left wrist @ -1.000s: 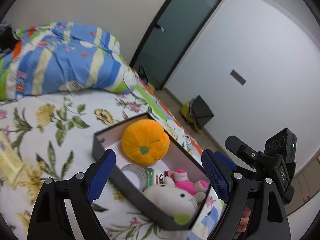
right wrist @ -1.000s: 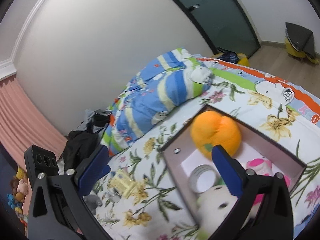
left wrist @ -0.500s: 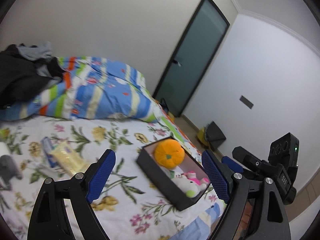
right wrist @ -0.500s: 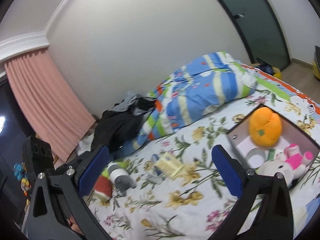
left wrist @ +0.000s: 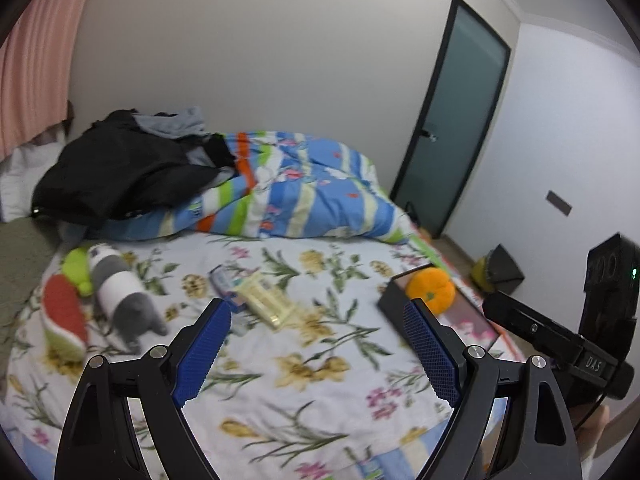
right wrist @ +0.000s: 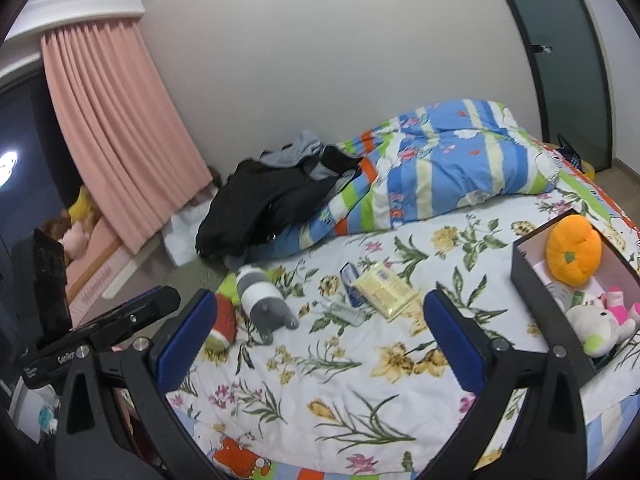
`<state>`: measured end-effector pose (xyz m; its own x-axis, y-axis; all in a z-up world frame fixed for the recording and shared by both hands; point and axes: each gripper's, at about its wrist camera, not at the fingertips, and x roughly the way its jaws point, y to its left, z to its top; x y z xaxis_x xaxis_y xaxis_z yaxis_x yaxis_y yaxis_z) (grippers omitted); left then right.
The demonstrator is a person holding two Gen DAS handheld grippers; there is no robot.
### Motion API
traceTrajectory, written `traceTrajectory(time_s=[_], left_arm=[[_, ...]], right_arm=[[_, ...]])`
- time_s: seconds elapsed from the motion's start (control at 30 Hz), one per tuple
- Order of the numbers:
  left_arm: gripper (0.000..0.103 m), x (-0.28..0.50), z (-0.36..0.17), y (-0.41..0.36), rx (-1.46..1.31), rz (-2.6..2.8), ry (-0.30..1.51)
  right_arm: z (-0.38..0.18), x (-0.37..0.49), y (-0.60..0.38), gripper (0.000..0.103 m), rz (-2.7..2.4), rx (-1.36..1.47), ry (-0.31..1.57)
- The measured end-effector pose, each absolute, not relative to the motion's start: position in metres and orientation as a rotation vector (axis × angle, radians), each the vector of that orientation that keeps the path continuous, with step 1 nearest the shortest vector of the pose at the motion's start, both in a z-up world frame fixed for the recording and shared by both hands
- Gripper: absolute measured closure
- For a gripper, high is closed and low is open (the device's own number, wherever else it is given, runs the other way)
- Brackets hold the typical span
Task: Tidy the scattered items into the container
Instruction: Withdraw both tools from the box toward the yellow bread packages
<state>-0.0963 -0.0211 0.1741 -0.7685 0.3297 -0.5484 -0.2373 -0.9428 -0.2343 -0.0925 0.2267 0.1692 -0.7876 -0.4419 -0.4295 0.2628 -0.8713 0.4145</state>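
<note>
Both tongs wide open w/ nothing in them, over the bed's near edge

Left tongs (left wrist: 316,350) & right tongs (right wrist: 326,340) empty. Box (right wrist: 536,280) at bed (right wrist: 360,380) right edge w/ orange plush (right wrist: 574,250) inside; grey plush (right wrist: 262,294), yellow pack (right wrist: 386,288) mid-bed.

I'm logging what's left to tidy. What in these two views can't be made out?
- Box contents: left view, near wall and the left gripper finger hide all but the orange plush.
- Blue packet: right view, yellow pack covers it; label too small.
- Carrot toy: right view, right gripper finger cuts it off.
</note>
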Motion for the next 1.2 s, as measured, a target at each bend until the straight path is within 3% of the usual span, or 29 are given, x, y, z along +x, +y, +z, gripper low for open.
traceTrajectory(time_s=[0.57, 1.2], left_arm=[[0.014, -0.134, 0.116, -0.054, -1.023, 2.658, -0.335], [0.014, -0.268, -0.002, -0.033, -1.268, 2.47, -0.504]], right_arm=[[0.131, -0.137, 0.193, 0.0, -2.587, 0.861, -0.401], [0.021, -0.248, 0.194, 0.0, -2.514, 0.947, -0.348]])
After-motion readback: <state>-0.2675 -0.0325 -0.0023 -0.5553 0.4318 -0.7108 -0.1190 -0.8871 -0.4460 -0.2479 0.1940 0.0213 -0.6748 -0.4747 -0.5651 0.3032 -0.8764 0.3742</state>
